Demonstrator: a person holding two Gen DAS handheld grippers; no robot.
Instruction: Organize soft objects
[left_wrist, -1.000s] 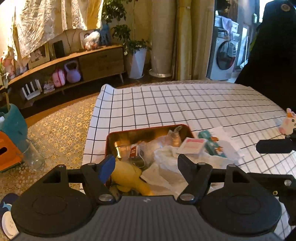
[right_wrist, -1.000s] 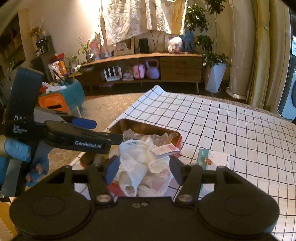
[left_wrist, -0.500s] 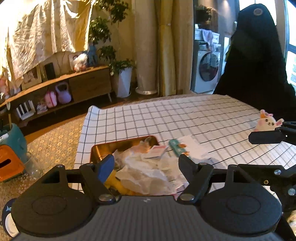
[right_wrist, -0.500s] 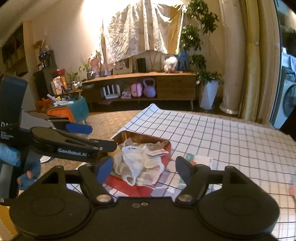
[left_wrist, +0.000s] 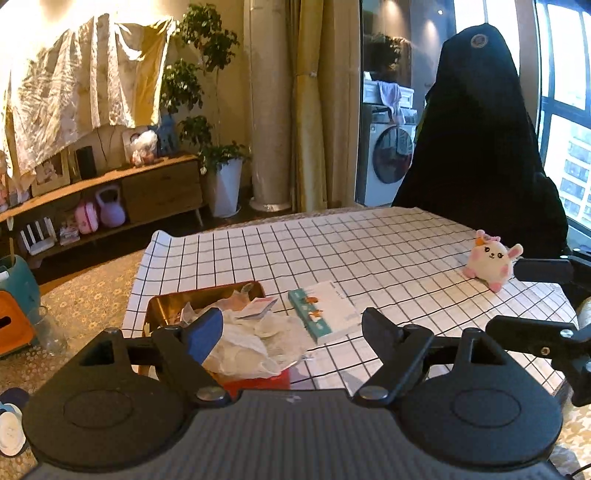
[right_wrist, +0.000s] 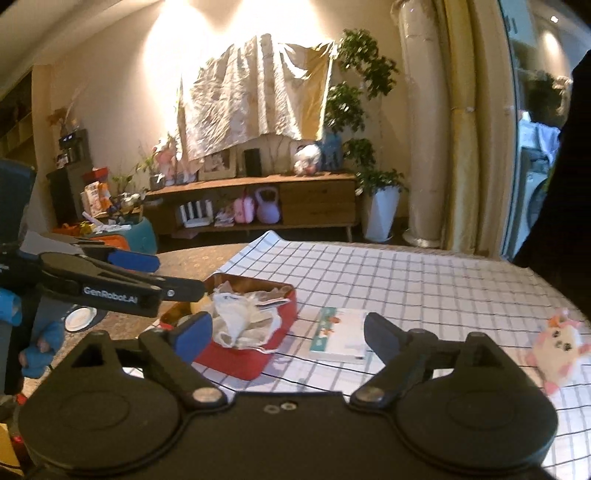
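Both grippers, left gripper (left_wrist: 291, 326) and right gripper (right_wrist: 286, 330), have pulled back from the red tin (right_wrist: 258, 360).

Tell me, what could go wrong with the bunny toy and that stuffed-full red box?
1. The red tin is heaped with crumpled white plastic above its rim, so a plush bunny dropped on top might roll off.
2. The tin sits near the table edge, so a push could slide it toward the floor.
3. The booklet lies beside the tin, and a gripper could snag it.

open cloth (left_wrist: 369, 254), booklet (left_wrist: 328, 312) beside tin (right_wrist: 280, 334)
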